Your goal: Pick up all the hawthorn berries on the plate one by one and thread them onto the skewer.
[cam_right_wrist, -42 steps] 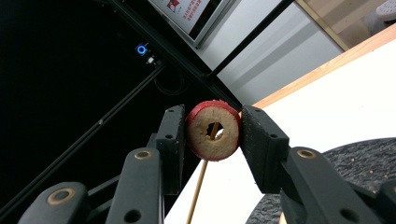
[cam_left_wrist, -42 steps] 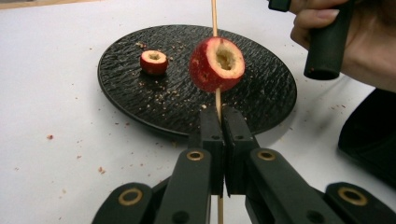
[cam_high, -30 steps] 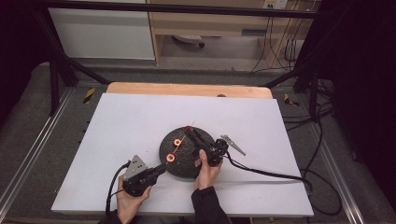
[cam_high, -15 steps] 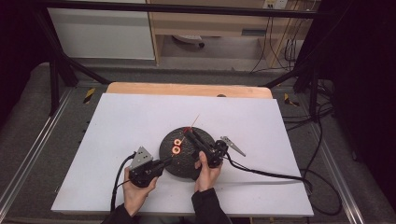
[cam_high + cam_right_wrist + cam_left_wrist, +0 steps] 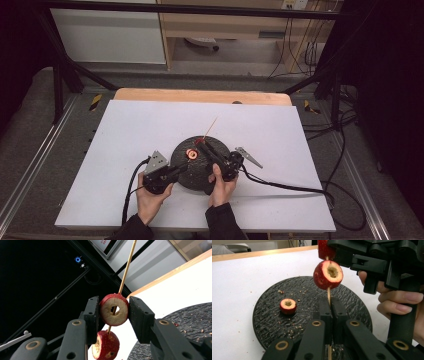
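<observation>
Your left hand (image 5: 150, 196) is holding the left gripper (image 5: 181, 170) at the near edge of the white table (image 5: 300, 130), its jaws pressed together on the lower end of a thin wooden skewer (image 5: 328, 295); in the left gripper view the stick is rising straight out from between the 2 black jaws, and 1 cored red fruit piece (image 5: 328, 274) is sitting threaded on it just above them, hollow side facing the camera.

Your right hand (image 5: 220, 184) is gripping the right gripper (image 5: 206, 146) just beside the left one, reaching over the round black plate (image 5: 192, 177); in the right gripper view its jaws are pinching a 2nd fruit ring (image 5: 114, 309) from both sides, pale cut face and centre hole showing, with the skewer passing through the hole and the 1st piece hanging on the stick just below; the skewer's bare tip is slanting up and away beyond the ring.

On the plate, 1 more cored piece (image 5: 288, 306) is lying loose with its opening up, well apart from the skewer, and small crumbs (image 5: 294, 327) are scattered around it; from the high view I cannot tell whether the skewered pieces are touching each other.

Farther off, a wooden strip (image 5: 200, 96) is bordering the table's far edge.
</observation>
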`<action>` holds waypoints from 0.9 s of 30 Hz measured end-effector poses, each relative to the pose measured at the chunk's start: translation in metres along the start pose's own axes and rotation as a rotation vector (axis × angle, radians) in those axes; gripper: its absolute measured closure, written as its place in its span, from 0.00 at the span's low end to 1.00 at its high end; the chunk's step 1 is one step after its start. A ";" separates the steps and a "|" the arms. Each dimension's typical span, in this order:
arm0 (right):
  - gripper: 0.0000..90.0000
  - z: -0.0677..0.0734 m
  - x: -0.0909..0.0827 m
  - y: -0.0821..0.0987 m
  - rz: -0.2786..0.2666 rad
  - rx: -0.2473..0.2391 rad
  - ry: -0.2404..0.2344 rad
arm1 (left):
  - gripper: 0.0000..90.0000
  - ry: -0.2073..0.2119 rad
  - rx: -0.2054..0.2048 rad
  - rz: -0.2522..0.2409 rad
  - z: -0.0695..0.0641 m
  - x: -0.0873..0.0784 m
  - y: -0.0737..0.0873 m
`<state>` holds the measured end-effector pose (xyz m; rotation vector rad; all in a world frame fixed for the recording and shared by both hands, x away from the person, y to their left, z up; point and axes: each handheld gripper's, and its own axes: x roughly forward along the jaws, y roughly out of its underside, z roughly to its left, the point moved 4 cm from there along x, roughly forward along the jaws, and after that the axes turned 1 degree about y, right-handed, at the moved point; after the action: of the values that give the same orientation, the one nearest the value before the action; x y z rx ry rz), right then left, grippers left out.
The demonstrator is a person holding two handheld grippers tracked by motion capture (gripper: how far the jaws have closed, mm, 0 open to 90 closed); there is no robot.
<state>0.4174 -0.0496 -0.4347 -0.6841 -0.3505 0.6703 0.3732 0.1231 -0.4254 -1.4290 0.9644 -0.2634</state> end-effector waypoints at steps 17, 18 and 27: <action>0.45 0.005 -0.005 -0.008 0.077 -0.119 0.036 | 0.98 -0.009 -0.007 0.012 0.014 -0.016 0.008; 0.39 0.004 -0.007 -0.010 0.101 -0.156 0.053 | 0.98 -0.010 -0.006 0.016 0.016 -0.018 0.009; 0.16 -0.007 -0.014 -0.013 0.255 -0.266 0.102 | 0.98 -0.025 0.002 0.052 0.029 -0.034 0.019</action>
<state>0.4163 -0.0695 -0.4320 -1.0251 -0.2619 0.8351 0.3651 0.1703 -0.4329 -1.4005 0.9794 -0.2073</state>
